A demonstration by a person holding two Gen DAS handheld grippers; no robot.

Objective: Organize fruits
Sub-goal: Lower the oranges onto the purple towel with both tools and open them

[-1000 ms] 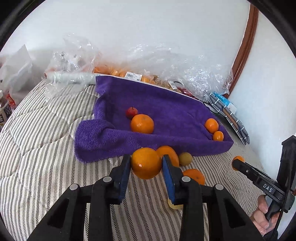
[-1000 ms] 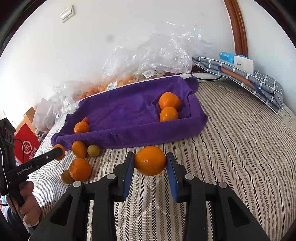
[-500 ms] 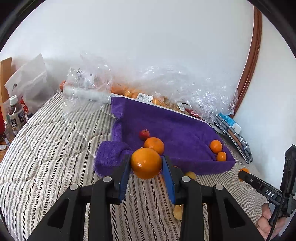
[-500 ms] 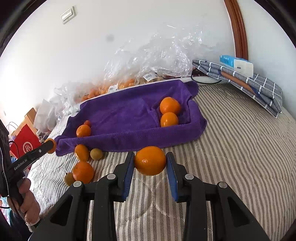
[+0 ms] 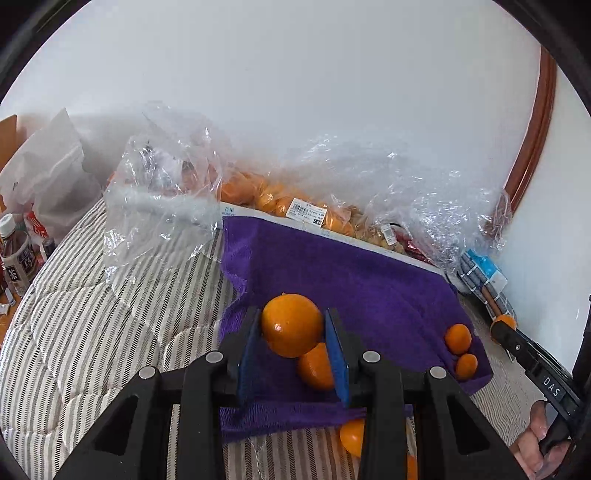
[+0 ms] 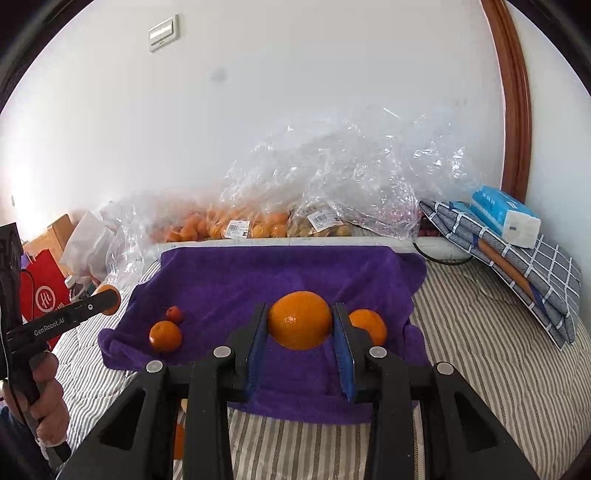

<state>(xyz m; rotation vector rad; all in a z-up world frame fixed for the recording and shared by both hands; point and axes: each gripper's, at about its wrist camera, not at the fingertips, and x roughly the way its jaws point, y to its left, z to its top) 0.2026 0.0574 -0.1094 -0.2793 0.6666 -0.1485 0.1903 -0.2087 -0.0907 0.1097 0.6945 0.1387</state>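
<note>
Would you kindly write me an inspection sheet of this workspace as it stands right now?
Surface: striped quilt, partly covered by a purple towel.
Job's things: one orange in the left gripper; another orange in the right gripper; loose oranges and a small red fruit on the towel.
Clutter: clear plastic bags of fruit by the wall; tissue pack on folded checked cloth; bottle.
Grippers: both shut on oranges above the towel.
Cables: a dark loop behind the towel.
Surroundings: white wall, wooden frame, wall switch.
</note>
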